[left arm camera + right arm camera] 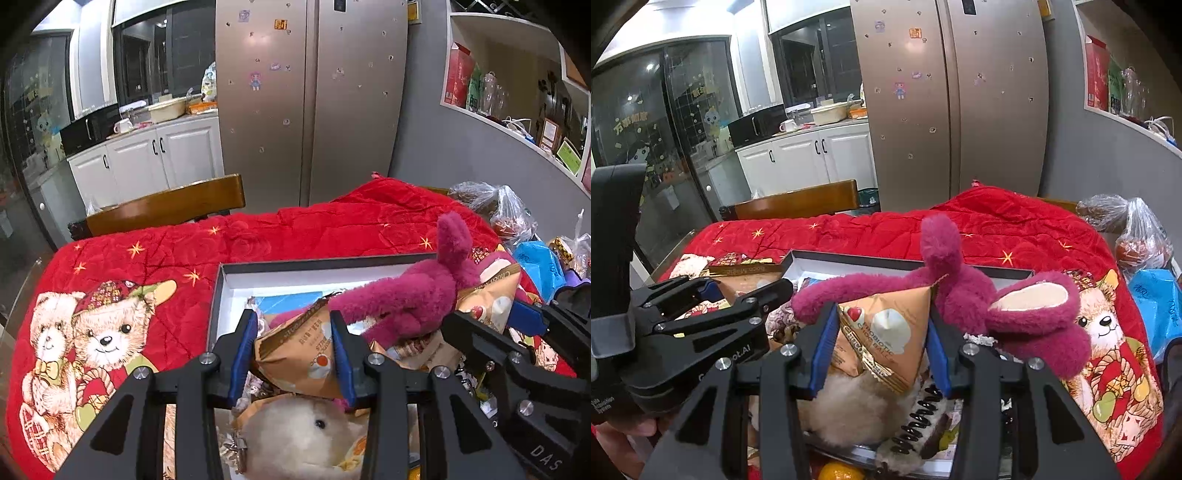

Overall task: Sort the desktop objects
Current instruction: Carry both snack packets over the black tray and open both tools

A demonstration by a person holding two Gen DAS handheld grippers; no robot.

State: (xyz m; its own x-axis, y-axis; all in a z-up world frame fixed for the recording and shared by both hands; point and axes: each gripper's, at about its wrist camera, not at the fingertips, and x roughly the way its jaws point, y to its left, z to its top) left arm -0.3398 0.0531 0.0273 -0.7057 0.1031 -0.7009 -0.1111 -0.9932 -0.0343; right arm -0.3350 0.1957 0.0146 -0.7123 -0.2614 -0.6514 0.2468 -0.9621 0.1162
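Note:
A dark-rimmed box [325, 261] with a white inside lies on the red blanket [258, 236] and holds toys and snacks. My left gripper [295, 345] is shut on a tan triangular snack bag [299, 354] above a cream plush toy [303, 439]. My right gripper [882, 343] is shut on a second tan snack bag [886, 332], also over the box [857, 260]. A magenta plush toy [413, 295] sprawls across the box behind both bags; it also shows in the right wrist view [960, 288]. The right gripper shows at the right of the left wrist view [517, 317].
A wooden chair [166, 210] stands at the table's far side. Plastic bags [509, 214] and a blue bag [539, 262] crowd the right edge. An orange [842, 472] and a black spiral-bound item [919, 421] lie near the box front. A fridge [310, 99] stands behind.

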